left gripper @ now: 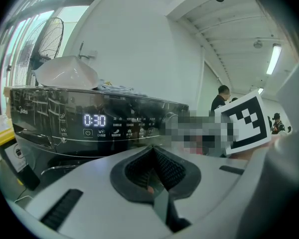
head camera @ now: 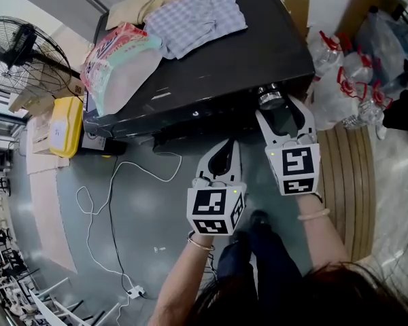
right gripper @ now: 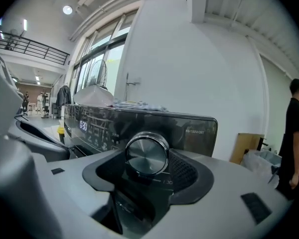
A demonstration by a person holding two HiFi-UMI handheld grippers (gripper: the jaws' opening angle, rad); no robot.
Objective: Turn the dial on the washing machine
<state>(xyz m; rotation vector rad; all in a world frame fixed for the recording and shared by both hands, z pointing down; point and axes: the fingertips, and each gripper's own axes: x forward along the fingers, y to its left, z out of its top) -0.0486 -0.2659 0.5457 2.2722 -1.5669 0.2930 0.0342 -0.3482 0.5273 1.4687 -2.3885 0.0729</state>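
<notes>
One round brushed-silver dial (right gripper: 147, 153) at the right end of one glossy black washing machine's (head camera: 245, 53) front panel, right gripper (head camera: 277, 109) spread either side of it, left gripper (head camera: 228, 148) pressed together, empty, above open grey floor (head camera: 136, 209).

Grey floor (head camera: 149, 216) with a white cable (head camera: 110, 195) snaking across it. A fan (head camera: 17, 41) stands by tall windows (right gripper: 84, 63). White wall (right gripper: 199, 68), strip light (left gripper: 274, 59) overhead.
</notes>
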